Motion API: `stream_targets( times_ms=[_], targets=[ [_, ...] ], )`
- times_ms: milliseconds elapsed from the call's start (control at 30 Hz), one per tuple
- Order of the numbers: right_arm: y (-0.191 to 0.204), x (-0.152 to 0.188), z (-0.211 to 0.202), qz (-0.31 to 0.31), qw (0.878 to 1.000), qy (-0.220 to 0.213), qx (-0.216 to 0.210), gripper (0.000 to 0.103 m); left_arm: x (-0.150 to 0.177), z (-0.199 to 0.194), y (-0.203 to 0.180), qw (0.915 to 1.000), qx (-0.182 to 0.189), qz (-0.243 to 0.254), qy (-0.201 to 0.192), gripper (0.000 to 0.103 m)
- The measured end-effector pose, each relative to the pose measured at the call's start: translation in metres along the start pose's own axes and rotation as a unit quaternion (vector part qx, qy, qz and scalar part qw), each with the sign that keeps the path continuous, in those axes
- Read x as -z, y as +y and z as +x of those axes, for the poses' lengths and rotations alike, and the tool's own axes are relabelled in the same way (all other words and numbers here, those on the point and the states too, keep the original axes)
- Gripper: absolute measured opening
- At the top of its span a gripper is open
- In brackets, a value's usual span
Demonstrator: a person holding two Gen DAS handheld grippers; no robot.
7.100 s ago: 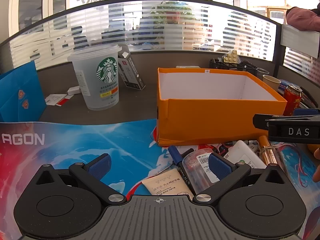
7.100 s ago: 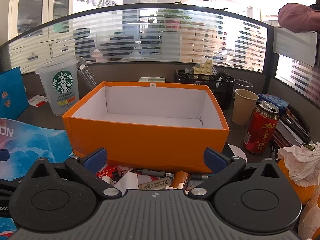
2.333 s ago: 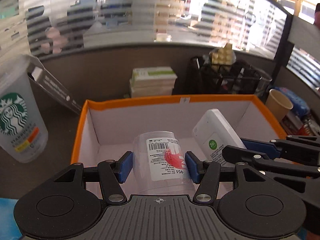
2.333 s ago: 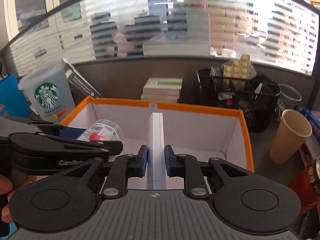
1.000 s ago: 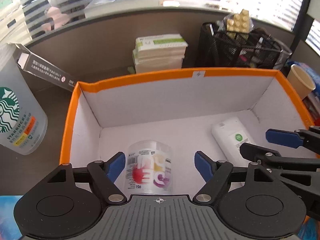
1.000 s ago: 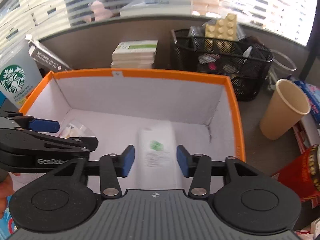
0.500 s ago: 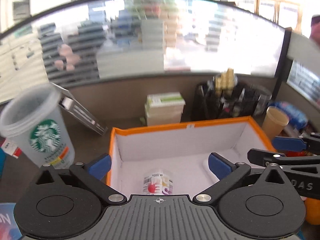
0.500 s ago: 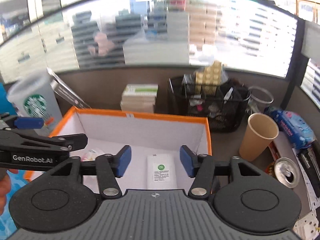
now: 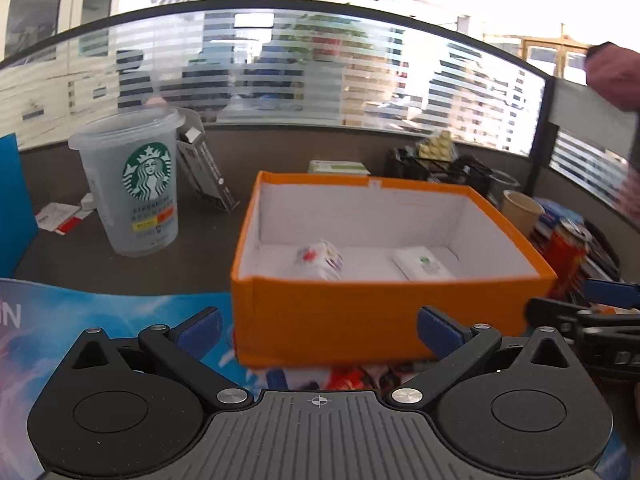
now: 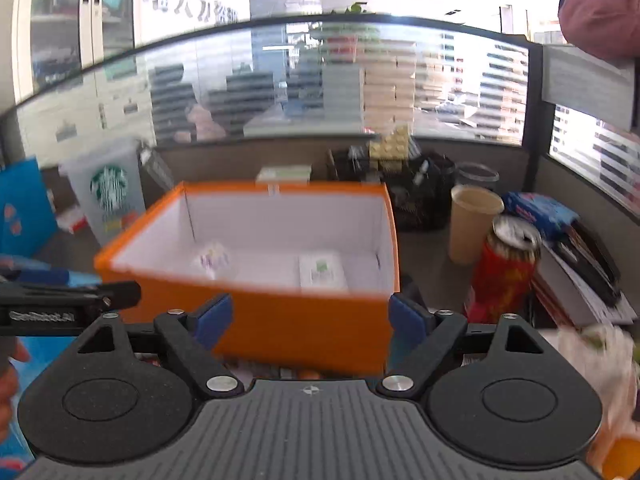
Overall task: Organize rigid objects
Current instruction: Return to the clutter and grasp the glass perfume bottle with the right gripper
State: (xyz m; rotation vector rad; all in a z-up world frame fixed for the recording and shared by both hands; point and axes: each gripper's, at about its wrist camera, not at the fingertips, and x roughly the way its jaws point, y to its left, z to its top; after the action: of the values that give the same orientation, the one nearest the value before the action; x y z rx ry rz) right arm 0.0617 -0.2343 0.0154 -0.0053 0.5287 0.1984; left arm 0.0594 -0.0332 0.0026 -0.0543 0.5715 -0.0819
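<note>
An orange box [image 9: 360,320] with white inside stands in front of both grippers; it also shows in the right wrist view [image 10: 304,332]. Inside lie a clear plastic cup with a printed label [image 9: 318,259] [image 10: 210,260] on the left and a white flat device [image 9: 424,264] [image 10: 322,272] on the right. My left gripper [image 9: 318,328] is open and empty, just before the box's near wall. My right gripper [image 10: 310,318] is open and empty, at the box's near wall. Small loose items [image 9: 360,376] lie at the foot of the box, mostly hidden.
A Starbucks cup [image 9: 132,188] stands left of the box. A red can [image 10: 506,276] and a paper cup [image 10: 472,222] stand to its right, with a black mesh organizer [image 10: 404,184] behind. A blue printed mat [image 9: 100,312] covers the near left.
Both grippers let go of the cup and the white device inside the box, opened, then drew back and down to the near side of the box.
</note>
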Motion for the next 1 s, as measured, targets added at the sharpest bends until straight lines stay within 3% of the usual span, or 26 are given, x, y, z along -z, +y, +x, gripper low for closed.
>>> stream_targets(
  times_ms=[233,500,667,833,900,1000],
  targets=[
    [0.003,0.051,0.0,0.005,0.999,0.028,0.019,0.086,0.05,-0.017,-0.025,0.9994,-0.009,0.032,0.003,0.103],
    [-0.002,0.077,-0.003,0.016,0.999,0.029,0.037,0.086,0.083,-0.014,-0.033,0.9988,-0.046,0.018,-0.009,0.103],
    [-0.004,0.073,-0.003,0.019,0.999,0.02,0.037,0.086,0.093,-0.022,-0.052,0.9936,-0.059,0.085,-0.045,0.103],
    [0.002,0.065,0.008,0.002,0.999,0.035,0.027,0.088,0.107,-0.025,-0.078,0.9813,-0.053,0.18,-0.043,0.103],
    [0.008,0.066,0.014,-0.004,0.999,0.043,0.02,0.088,0.113,-0.028,-0.084,0.9774,-0.052,0.199,-0.052,0.103],
    [0.014,0.07,0.027,-0.019,0.997,0.068,0.016,0.084,0.119,-0.025,-0.086,0.9791,-0.035,0.197,-0.037,0.103]
  ],
)
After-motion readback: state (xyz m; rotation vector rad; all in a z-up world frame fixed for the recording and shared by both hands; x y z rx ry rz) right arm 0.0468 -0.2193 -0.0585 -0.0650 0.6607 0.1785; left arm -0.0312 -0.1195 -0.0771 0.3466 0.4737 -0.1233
